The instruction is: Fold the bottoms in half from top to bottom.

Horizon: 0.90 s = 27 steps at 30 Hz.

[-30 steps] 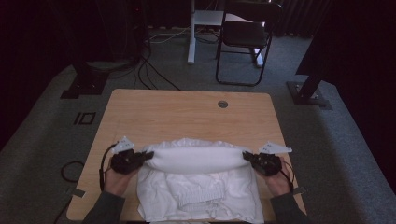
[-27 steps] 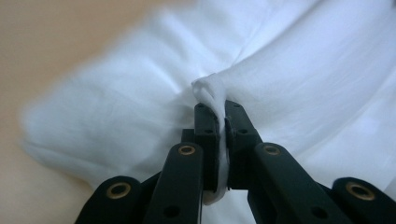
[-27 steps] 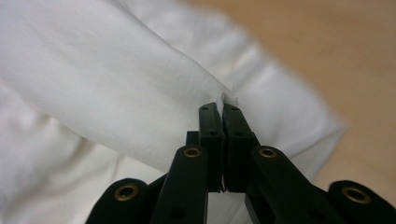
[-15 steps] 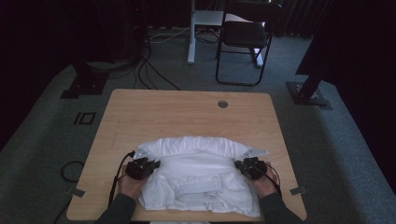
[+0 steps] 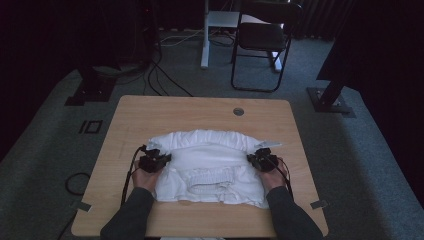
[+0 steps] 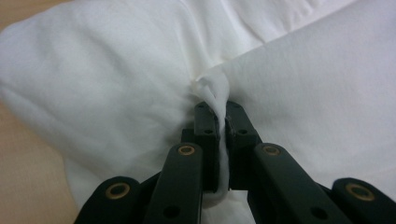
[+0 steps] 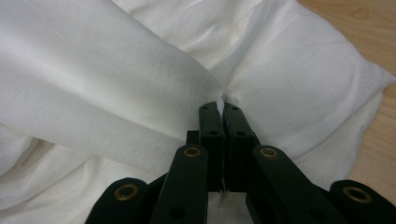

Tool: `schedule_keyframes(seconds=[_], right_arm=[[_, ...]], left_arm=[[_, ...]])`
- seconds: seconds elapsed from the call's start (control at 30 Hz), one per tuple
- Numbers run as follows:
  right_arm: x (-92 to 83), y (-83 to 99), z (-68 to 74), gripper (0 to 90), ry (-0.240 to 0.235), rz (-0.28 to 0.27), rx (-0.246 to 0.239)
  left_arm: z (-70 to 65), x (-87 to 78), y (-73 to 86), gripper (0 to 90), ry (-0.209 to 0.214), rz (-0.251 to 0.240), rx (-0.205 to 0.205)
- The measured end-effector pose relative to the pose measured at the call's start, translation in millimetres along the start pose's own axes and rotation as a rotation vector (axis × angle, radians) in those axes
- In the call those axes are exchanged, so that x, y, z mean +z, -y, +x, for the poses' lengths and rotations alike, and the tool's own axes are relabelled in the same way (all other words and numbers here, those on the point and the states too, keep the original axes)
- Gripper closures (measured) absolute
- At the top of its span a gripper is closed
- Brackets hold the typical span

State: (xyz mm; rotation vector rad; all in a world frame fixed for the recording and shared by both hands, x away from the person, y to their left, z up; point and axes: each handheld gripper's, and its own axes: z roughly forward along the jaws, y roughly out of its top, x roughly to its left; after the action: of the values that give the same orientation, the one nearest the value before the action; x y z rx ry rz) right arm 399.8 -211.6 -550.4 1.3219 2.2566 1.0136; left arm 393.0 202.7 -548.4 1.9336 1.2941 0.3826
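A white garment [image 5: 210, 160] lies spread and partly folded on the wooden table [image 5: 200, 115], a ribbed collar showing near its front middle. At the cloth's left side, my left gripper [image 5: 159, 159] is shut on a pinched fold of the garment [image 6: 140, 84]; the fabric bunches between the black jaws of the left gripper [image 6: 219, 108]. On the garment's right side my right gripper [image 5: 256, 157] is likewise shut on a thin fold of the white garment [image 7: 140, 84], jaws of the right gripper [image 7: 222, 108] pressed together with cloth edge between them.
A round cable hole [image 5: 238, 111] sits near the table's far edge. A dark chair [image 5: 265, 40] and a white stand [image 5: 220, 20] are on the carpet beyond. Cables [image 5: 165, 80] run across the floor at the left. Bare wood shows ahead of the garment.
Both grippers have come toward the table's front and lower, drawing the held fold of white cloth over the garment. The cloth now lies flatter and wider on the table.
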Motion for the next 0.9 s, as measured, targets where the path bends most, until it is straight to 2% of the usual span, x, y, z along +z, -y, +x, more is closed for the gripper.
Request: schedule_keyframes(seconds=[0.07,0.17,0.27,0.3,0.33,0.37,0.5,0.6,0.67,0.73,0.83,0.87,0.9], right_arm=[[2.4,-3.5,-2.3,87.7,0.001,0.004,0.013],[0.2,-7.7,-5.2,87.7,-0.003,0.007,0.002],[-16.8,-11.9,-9.4,87.8,-0.008,-0.056,0.019],[-16.8,-11.9,-9.4,87.8,-0.008,-0.056,0.019],[-25.7,-14.5,-11.3,87.8,-0.013,-0.089,0.026],[-44.8,-21.9,-14.8,88.0,-0.022,-0.155,0.024],[-80.0,-38.1,-15.5,88.2,-0.006,-0.268,0.004],[-106.9,-43.4,-17.9,88.3,-0.027,-0.370,0.030],[-122.9,-40.7,-17.8,88.3,-0.051,-0.408,0.035],[-129.1,-31.7,-14.4,88.3,-0.067,-0.397,0.025],[-126.8,-6.8,-4.3,87.8,-0.086,-0.344,0.007],[-123.9,3.2,-0.3,87.0,-0.095,-0.314,-0.006],[-121.5,10.6,2.6,84.8,-0.105,-0.293,-0.016]], left_arm=[[3.5,1.9,-4.0,85.9,0.011,0.000,-0.024],[7.9,-4.0,-6.9,86.1,0.036,-0.045,-0.038],[10.3,-24.1,-12.3,86.4,0.067,-0.124,-0.065],[10.3,-24.1,-12.3,86.4,0.067,-0.124,-0.065],[11.1,-44.1,-19.7,86.4,0.117,-0.211,-0.092],[10.1,-52.0,-23.7,86.7,0.132,-0.239,-0.094],[-2.3,-93.5,-45.7,87.0,0.187,-0.370,-0.054],[-10.0,-118.0,-51.6,87.0,0.226,-0.420,-0.015],[-14.3,-125.4,-48.3,87.0,0.236,-0.411,0.005],[-17.1,-128.4,-37.1,86.7,0.236,-0.379,0.023],[-13.2,-122.9,-15.0,84.5,0.247,-0.315,-0.011],[-10.6,-120.4,-9.8,80.7,0.257,-0.295,-0.023],[-6.6,-117.0,-2.1,74.7,0.247,-0.281,-0.046]])
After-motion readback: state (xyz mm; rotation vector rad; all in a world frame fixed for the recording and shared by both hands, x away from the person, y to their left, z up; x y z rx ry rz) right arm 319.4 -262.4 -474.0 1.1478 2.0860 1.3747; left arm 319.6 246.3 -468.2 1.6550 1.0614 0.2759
